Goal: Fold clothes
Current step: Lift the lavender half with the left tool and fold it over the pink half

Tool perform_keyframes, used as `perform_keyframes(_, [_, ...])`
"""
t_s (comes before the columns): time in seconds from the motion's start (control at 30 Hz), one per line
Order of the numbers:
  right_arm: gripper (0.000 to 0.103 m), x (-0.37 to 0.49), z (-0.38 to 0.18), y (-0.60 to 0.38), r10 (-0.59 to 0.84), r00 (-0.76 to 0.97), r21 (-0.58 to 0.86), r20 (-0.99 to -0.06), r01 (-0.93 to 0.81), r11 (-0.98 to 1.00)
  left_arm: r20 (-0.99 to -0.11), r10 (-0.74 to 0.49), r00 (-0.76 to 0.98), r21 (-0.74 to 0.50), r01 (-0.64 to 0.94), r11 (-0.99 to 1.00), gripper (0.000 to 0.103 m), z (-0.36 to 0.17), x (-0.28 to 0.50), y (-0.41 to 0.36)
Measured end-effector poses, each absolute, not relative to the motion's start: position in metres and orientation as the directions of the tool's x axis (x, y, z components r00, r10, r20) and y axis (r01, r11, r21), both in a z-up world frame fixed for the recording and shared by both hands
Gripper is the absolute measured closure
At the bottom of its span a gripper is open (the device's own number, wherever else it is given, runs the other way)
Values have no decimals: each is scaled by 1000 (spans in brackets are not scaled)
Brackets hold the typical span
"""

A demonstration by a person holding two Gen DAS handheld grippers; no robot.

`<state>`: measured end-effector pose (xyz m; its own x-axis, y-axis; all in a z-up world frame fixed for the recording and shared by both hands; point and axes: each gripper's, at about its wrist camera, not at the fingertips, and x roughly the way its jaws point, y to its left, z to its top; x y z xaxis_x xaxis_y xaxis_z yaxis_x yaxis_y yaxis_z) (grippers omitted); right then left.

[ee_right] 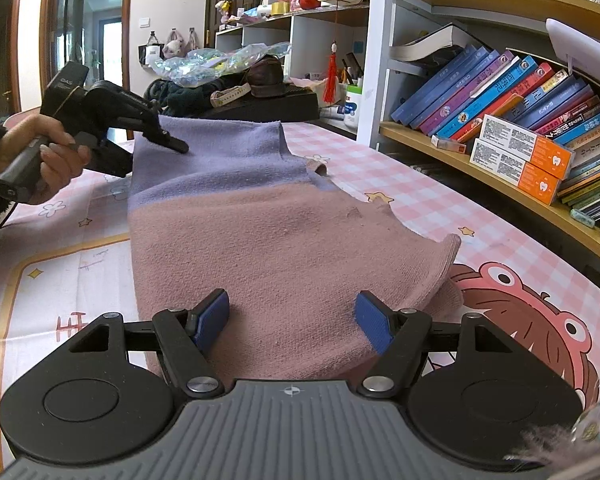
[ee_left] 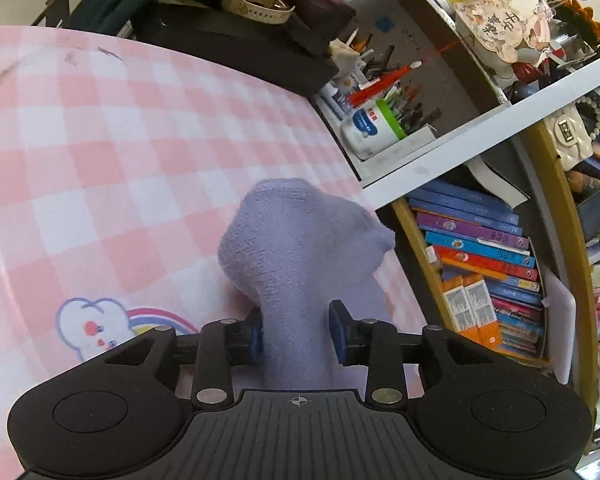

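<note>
A knit garment, lilac at the far end [ee_right: 220, 152] and dusty pink at the near end [ee_right: 284, 256], lies stretched on the pink checked table cover [ee_right: 420, 200]. My left gripper [ee_left: 296, 336] is shut on a bunched fold of the lilac cloth [ee_left: 296, 240] and holds it up off the table; the same gripper shows in the right wrist view [ee_right: 172, 144] at the garment's far left corner. My right gripper [ee_right: 292, 320] is open, its blue pads [ee_right: 212, 316] on either side of the pink hem, not pinching it.
A bookshelf [ee_right: 500, 184] with slanted books runs along the right side of the table. A black case [ee_right: 268, 108] with a watch, dark clothes and plastic wrap sits at the far end. A pen holder and lotion bottle [ee_left: 372, 128] stand in a shelf niche.
</note>
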<state>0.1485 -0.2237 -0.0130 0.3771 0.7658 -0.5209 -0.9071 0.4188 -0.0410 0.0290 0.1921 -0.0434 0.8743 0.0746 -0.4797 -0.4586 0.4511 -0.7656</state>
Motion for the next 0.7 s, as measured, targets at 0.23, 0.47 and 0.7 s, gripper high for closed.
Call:
perform_keyframes(0.23, [34,149,-13,-224,768,375,-37,-520,-907,419,-479,72,875,-758,-453,469,82,-46,31,196])
perform_keyframes(0.47, [36,145,-11,-233,777,358,-31,-517,-916,401,-456,39,889,-776,-418,473,87,-50,27,203])
perform_keyframes(0.7, [41,135,-8,-227,797,298,15,-525,-934,358,-438,79,895,-775,-421,471,89,-42,16,222])
